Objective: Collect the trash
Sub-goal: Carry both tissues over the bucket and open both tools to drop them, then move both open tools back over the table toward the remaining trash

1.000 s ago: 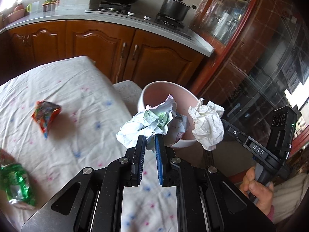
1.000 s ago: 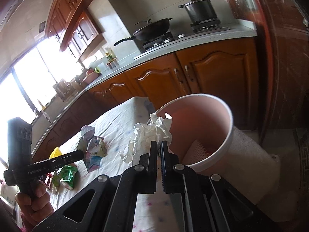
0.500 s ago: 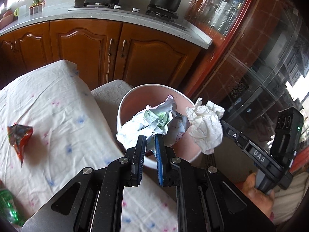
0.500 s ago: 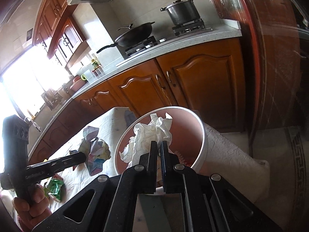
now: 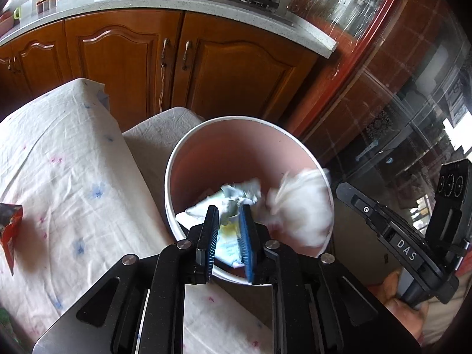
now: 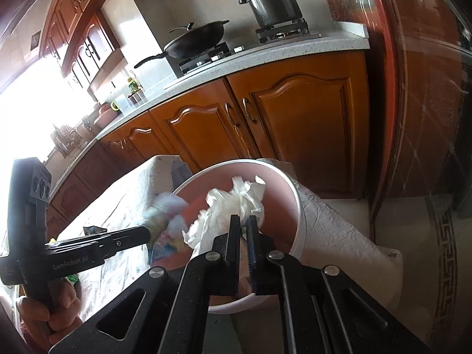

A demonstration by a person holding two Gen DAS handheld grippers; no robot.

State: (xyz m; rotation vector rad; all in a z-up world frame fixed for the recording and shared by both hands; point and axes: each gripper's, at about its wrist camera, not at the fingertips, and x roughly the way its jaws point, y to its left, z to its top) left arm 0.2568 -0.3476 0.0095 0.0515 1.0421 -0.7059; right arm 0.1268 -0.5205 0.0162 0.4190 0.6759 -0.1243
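Hovering over the pink bin [image 5: 236, 153], both tongs point down into its mouth. The left tongs [image 5: 229, 230] have their jaws coming apart, a narrow gap showing between the blue pads, and the printed crumpled paper [image 5: 236, 194] sits in that gap, blurred, its bulk already below the white rim; whether the pads still press on it cannot be told. In the right wrist view the right tongs [image 6: 242, 236] are likewise opening, the jaws only slightly parted, with the white crumpled tissue [image 6: 236, 203] bunched at their tips over the bin's inside. The same tissue shows as a white smear [image 5: 301, 206] against the bin's right wall in the left wrist view, and the printed paper appears blurred at the tip of the left tongs [image 6: 147, 231] in the right one. The bin stands just beside the edge of the bench [image 5: 59, 177], which is covered with a pale dotted cloth. A red wrapper [image 5: 10, 230] lies on that cloth, well apart from the bin. Behind are wooden cabinets [image 5: 124, 59], with a wok [image 6: 197, 39] and a pot [image 6: 274, 4] on the stove.
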